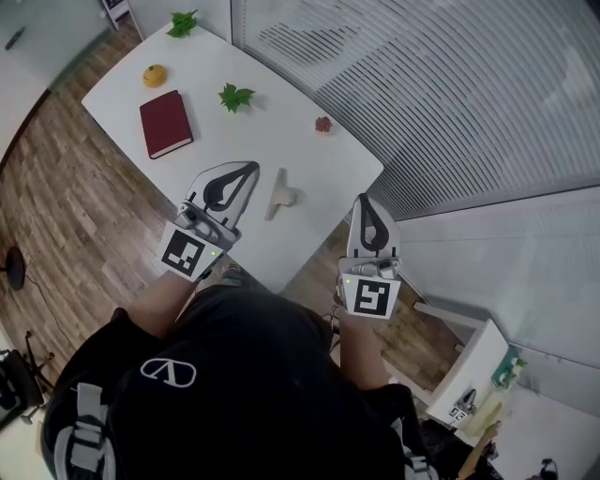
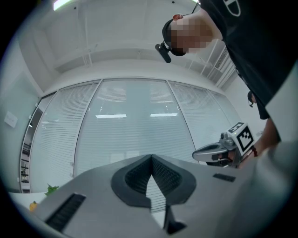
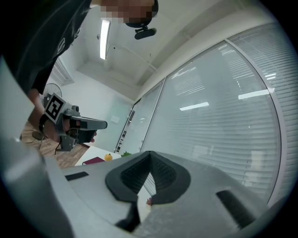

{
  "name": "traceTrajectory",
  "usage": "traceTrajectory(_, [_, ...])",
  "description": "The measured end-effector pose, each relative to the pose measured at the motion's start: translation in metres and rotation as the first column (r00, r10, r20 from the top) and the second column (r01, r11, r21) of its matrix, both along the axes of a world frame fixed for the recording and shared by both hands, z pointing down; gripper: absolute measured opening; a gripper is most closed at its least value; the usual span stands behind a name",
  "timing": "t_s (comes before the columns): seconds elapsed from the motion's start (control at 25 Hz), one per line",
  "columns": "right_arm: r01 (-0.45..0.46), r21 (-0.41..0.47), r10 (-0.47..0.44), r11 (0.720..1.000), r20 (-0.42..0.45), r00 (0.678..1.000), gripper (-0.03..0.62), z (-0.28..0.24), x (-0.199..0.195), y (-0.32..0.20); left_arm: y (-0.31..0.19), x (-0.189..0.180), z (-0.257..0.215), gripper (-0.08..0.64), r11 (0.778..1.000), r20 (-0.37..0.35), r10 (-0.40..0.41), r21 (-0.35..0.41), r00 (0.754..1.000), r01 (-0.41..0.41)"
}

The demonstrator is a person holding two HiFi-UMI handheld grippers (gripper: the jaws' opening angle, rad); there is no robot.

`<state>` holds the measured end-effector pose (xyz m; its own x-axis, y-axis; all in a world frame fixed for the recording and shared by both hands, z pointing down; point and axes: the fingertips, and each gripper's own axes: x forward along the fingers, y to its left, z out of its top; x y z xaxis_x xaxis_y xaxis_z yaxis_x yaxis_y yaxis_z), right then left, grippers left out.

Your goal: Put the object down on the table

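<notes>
A pale beige stick-shaped object [image 1: 279, 195] lies on the white table [image 1: 309, 164] near its front edge, with neither gripper touching it. My left gripper [image 1: 249, 170] hovers just left of it, jaws shut with nothing between them. My right gripper [image 1: 364, 199] sits to the object's right, past the table's corner, also shut and empty. In the left gripper view the jaws [image 2: 151, 158] point up at the glass wall, and the right gripper [image 2: 209, 153] shows beside them. In the right gripper view the left gripper [image 3: 91, 124] is at the left, beyond the shut jaws [image 3: 150, 153].
Farther back on the table are a red book [image 1: 165, 123], an orange fruit [image 1: 155, 75], two green leaves [image 1: 235, 97] [image 1: 183, 22] and a small red thing [image 1: 322, 124]. A blind-covered glass wall [image 1: 450, 84] runs along the right. A white cabinet [image 1: 469, 370] stands at lower right.
</notes>
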<state>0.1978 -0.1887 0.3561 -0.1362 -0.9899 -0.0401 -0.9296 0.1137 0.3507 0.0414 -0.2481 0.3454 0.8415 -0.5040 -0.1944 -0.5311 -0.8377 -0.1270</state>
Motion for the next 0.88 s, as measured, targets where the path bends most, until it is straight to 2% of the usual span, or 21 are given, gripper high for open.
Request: traceTrajectory(0.88, [0.007,-0.016,-0.007,1.0,0.046,0.999,0.003,0.0037,-0.0022,0.0028,0.0034,0.0033,0.0022,0.006,1.0,0.012,0.009,-0.001,1.0,-0.009])
